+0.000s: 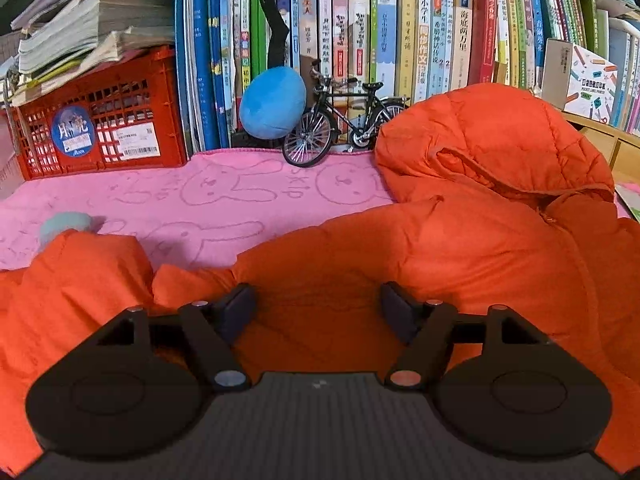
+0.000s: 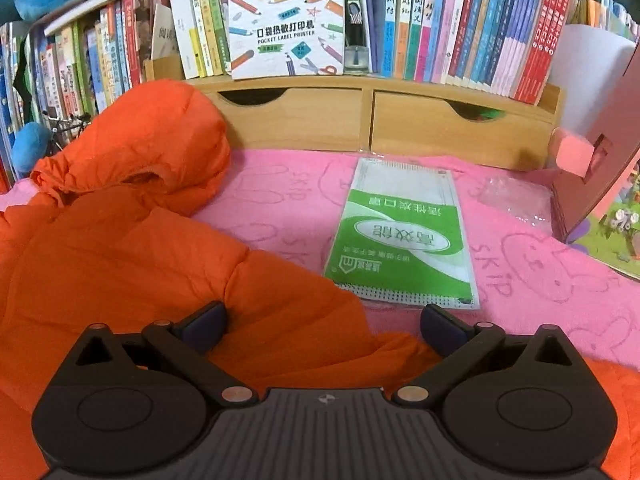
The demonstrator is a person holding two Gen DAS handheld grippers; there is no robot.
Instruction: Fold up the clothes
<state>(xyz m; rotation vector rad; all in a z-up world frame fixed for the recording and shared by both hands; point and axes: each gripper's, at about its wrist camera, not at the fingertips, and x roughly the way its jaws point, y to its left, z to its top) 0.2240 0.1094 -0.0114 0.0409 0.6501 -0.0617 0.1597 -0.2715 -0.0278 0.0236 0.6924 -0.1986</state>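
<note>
Both tongs stand with their jaws spread wide and nothing pinched. At the left gripper (image 1: 318, 306) the dark matte pads hover over puffy orange cloth that lies between them without being pressed. At the right gripper (image 2: 322, 322) one pad sits over the jacket's edge, the other over bare towel.

Under both lies the orange jacket (image 1: 460, 248), a quilted, slightly glossy down garment with soft stitched ridges, spread across the pink towel (image 1: 224, 196). Its rounded hood (image 2: 160, 136) bulges up at the far end, and a sleeve (image 1: 80, 272) lies bunched to the left, with a pale teal cuff (image 1: 64, 226) at its end.

The towel is fuzzy, with rabbit outlines pressed into its pile. On it, just beside the jacket's right edge, lies a flat, shiny green-and-white packet (image 2: 400, 236).

Farther back, a red plastic lattice crate (image 1: 100, 128) carries stacked papers. A small metal model bicycle (image 1: 340, 120) stands by a round blue plush (image 1: 274, 102), in front of rows of upright books (image 1: 400, 40). A printed white box (image 2: 286, 34) stands on the plain wooden drawer unit (image 2: 384, 124).
</note>
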